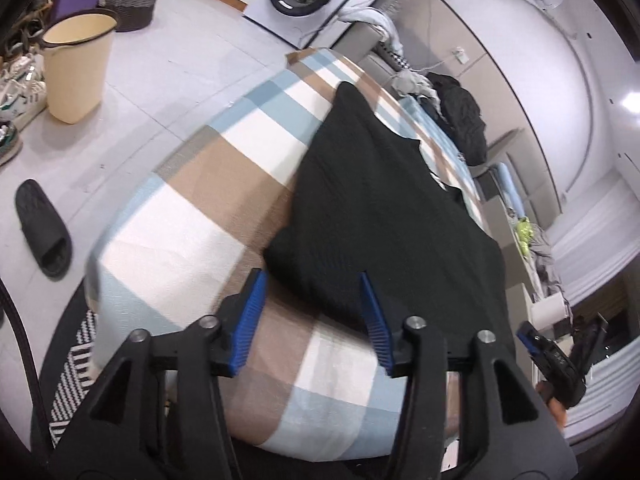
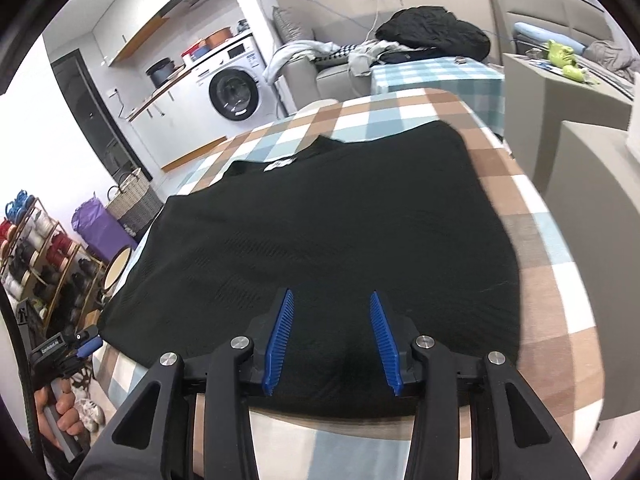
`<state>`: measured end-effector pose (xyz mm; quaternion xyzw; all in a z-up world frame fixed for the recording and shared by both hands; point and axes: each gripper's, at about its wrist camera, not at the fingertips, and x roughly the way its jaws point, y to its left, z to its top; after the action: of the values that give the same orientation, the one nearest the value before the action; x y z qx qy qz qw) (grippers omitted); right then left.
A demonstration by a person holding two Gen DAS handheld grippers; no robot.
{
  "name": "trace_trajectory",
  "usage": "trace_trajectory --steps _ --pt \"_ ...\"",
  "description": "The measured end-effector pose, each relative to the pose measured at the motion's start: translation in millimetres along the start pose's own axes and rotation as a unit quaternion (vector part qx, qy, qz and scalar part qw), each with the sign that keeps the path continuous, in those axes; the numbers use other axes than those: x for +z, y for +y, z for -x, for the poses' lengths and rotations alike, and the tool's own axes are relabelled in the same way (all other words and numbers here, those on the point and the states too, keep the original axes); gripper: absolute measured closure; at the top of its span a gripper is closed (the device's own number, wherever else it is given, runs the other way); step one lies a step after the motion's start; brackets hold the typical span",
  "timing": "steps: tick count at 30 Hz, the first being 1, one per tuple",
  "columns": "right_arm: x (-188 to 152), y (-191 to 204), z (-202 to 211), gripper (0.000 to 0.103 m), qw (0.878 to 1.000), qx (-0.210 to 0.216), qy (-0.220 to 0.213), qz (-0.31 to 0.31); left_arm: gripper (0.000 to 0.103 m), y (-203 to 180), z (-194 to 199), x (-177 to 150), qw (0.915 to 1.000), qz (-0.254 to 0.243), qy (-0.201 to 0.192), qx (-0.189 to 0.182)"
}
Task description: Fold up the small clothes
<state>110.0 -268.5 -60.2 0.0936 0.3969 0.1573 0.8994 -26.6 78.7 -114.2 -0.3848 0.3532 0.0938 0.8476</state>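
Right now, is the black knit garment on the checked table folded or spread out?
Spread out: the black knit garment lies flat in one layer across the checked tablecloth, its neck label showing.

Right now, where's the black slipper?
In the left wrist view, the black slipper lies on the pale floor at far left, below the cream bin, beside the checked table.
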Motion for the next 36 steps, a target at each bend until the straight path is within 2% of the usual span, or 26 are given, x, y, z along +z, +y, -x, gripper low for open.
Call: trace_trajectory --steps 4,7,8,9,12,15,18,20,23,27,31,36 --pt "-2.9 16.1 -9.2 0.061 1.0 0.021 0.008 0.009 0.057 -7.3 -22.2 1.0 0.9999 -0.001 0.017 -0.003" --pt "-5.2 27.8 -15.2 0.058 0.999 0.031 0.01 0.018 0.057 -13.1 -34.3 8.5 0.9999 0.006 0.008 -0.006" --pt "-5.7 31.4 -17.4 0.058 0.999 0.031 0.012 0.022 0.061 -14.1 -39.2 11.6 0.9999 0.013 0.005 -0.006" --pt "-5.5 35.2 -20.0 0.058 0.999 0.032 0.013 0.027 0.072 -16.0 -45.2 14.0 0.9998 0.018 0.001 0.0" --pt "-3.9 44.6 -28.9 0.058 0.998 0.037 0.019 0.036 0.09 -19.8 -59.2 20.9 0.9996 0.021 -0.007 0.02" --pt "-1.2 55.5 -37.1 0.058 0.998 0.036 0.023 0.05 0.091 -25.1 -52.1 23.9 0.9991 0.014 -0.032 0.025" --pt "-1.1 65.0 -40.4 0.057 0.997 0.036 0.025 0.063 0.091 -26.4 -42.2 24.1 0.9984 -0.009 -0.039 0.041" --pt "-3.3 67.9 -47.0 0.051 0.997 0.04 0.031 0.066 0.091 -20.9 -39.9 24.6 0.9979 -0.003 -0.041 0.05" --pt "-7.7 68.1 -64.6 0.05 0.996 0.035 0.054 0.063 0.091 -19.0 -37.2 27.7 0.9974 0.0 -0.05 0.052" --pt "-12.9 63.3 -79.5 0.05 0.995 0.034 0.074 0.056 0.091 -35.8 -29.1 32.0 0.9952 -0.031 -0.071 0.059" --pt "-16.7 56.6 -80.8 0.047 0.995 0.052 0.067 0.049 0.091 -73.4 -21.9 39.8 0.9894 -0.096 -0.091 0.06" --pt "-18.9 48.8 -80.9 0.047 0.996 0.068 0.058 0.029 0.091 -138.3 -22.4 57.6 0.9768 -0.183 -0.108 0.021"
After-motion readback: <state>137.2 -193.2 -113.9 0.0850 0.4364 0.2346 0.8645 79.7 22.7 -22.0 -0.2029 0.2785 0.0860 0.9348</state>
